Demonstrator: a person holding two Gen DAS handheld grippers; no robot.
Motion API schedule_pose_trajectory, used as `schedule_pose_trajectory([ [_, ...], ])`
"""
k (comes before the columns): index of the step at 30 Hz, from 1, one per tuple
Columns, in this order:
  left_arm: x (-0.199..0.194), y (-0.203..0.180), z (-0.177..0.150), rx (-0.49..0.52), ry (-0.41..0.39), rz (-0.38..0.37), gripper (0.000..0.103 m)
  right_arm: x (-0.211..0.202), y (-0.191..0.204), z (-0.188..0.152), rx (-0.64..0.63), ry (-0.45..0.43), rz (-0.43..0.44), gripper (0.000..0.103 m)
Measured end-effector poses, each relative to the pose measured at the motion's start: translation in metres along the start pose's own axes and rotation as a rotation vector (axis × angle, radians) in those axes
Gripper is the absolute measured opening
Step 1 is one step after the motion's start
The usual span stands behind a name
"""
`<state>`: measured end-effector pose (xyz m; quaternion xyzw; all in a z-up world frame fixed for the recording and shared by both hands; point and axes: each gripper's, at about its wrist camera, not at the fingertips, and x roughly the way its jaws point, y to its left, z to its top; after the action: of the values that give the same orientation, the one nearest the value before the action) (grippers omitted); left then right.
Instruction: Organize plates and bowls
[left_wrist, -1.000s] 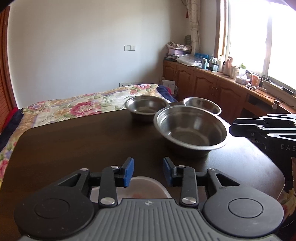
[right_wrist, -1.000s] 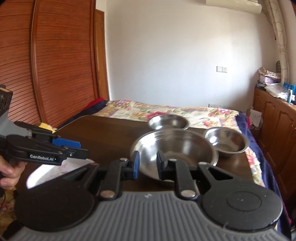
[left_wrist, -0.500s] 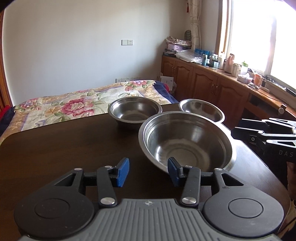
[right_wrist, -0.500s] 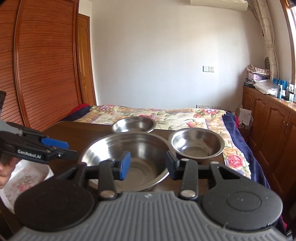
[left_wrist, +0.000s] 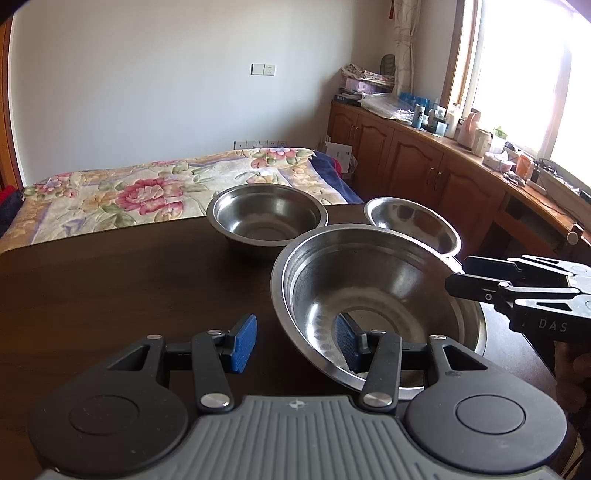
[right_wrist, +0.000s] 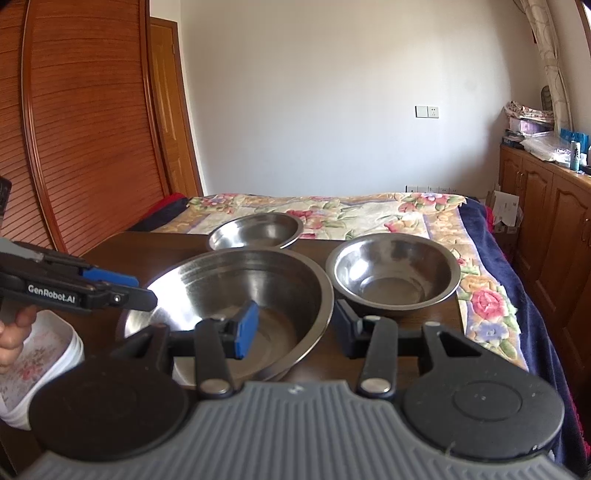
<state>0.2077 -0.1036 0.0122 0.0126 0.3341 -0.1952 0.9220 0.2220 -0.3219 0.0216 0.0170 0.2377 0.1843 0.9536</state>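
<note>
both grippers advanced to large steel bowl (left_wrist: 373, 295); left gripper (left_wrist: 293, 341) and right gripper (right_wrist: 293, 325) spread, straddling its rim | all three bowls empty

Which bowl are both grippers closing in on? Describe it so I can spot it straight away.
On the dark wooden table at the foot of the floral bed sit three steel bowls. The target is the big bowl nearest the cameras, with the open left gripper and the open right gripper each straddling its rim. It is clearly wider than the two small bowls behind it.
</note>
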Motion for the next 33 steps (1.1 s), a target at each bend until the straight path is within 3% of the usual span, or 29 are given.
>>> schedule_pose_trajectory([
  [13,0.016,0.006,0.003,-0.01,0.032,-0.025,0.05,0.015,-0.009,-0.002,0.029,0.045,0.003,0.047],
  [18,0.02,0.007,0.002,-0.014,0.043,-0.038,0.038,0.017,-0.008,-0.003,0.036,0.058,0.007,0.046],
  [20,0.021,0.007,0.002,-0.015,0.05,-0.039,0.034,0.018,-0.009,-0.003,0.039,0.061,0.008,0.042],
  [26,0.023,0.008,0.001,-0.016,0.052,-0.047,0.033,0.017,-0.009,-0.004,0.055,0.063,0.005,0.037],
  [28,0.022,0.008,0.001,-0.018,0.056,-0.059,0.026,0.016,-0.009,-0.005,0.064,0.062,0.009,0.032],
  [33,0.018,0.006,-0.001,-0.016,0.058,-0.066,0.026,0.013,-0.009,-0.006,0.074,0.065,0.004,0.028],
])
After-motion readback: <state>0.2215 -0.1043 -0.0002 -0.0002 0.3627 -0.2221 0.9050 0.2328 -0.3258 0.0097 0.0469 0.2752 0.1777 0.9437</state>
